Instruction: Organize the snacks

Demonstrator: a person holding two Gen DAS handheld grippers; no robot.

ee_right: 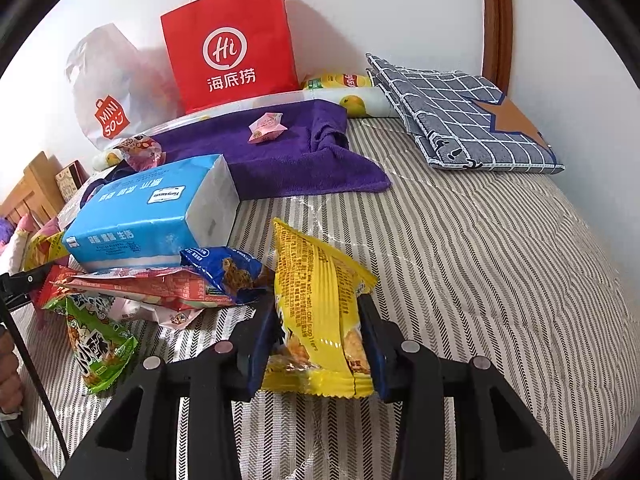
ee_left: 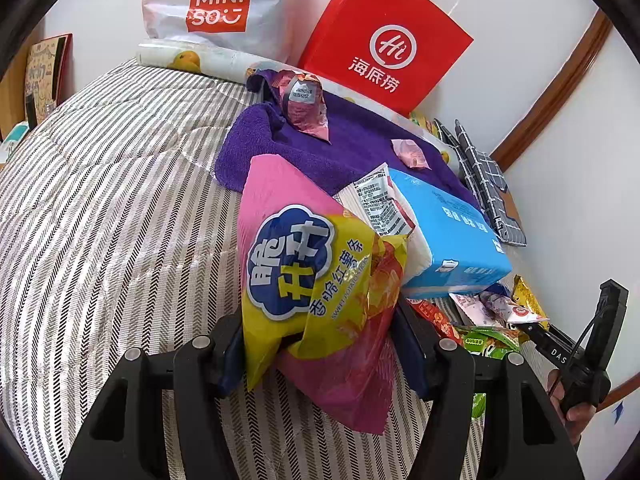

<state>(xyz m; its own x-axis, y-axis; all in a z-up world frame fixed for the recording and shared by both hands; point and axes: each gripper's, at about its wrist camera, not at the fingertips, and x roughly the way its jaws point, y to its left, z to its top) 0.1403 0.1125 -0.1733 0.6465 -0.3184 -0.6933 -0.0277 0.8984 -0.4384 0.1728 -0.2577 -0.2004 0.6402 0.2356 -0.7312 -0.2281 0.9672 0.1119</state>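
A: Left view: you're over a striped bedspread [ee_left: 100, 200] against a white wall. Your left gripper [ee_left: 320, 356] has its jaws pinching the pink-and-yellow sweet potato snack bag [ee_left: 312, 280]; the red paper bag [ee_left: 384, 36] stands far ahead, contents hidden.

B: Right view: same bed. Your right gripper [ee_right: 316, 340] is clamped on the yellow snack packet [ee_right: 320, 312], with the snack pile [ee_right: 152, 292] left of the jaws, under the blue tissue pack [ee_right: 148, 216].

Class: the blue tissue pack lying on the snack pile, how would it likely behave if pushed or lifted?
The blue tissue pack looks soft and probably light, squashing under pressure. Its glossy wrap may be slippery. Resting on loose snack packets, it could slide or tip when pushed.
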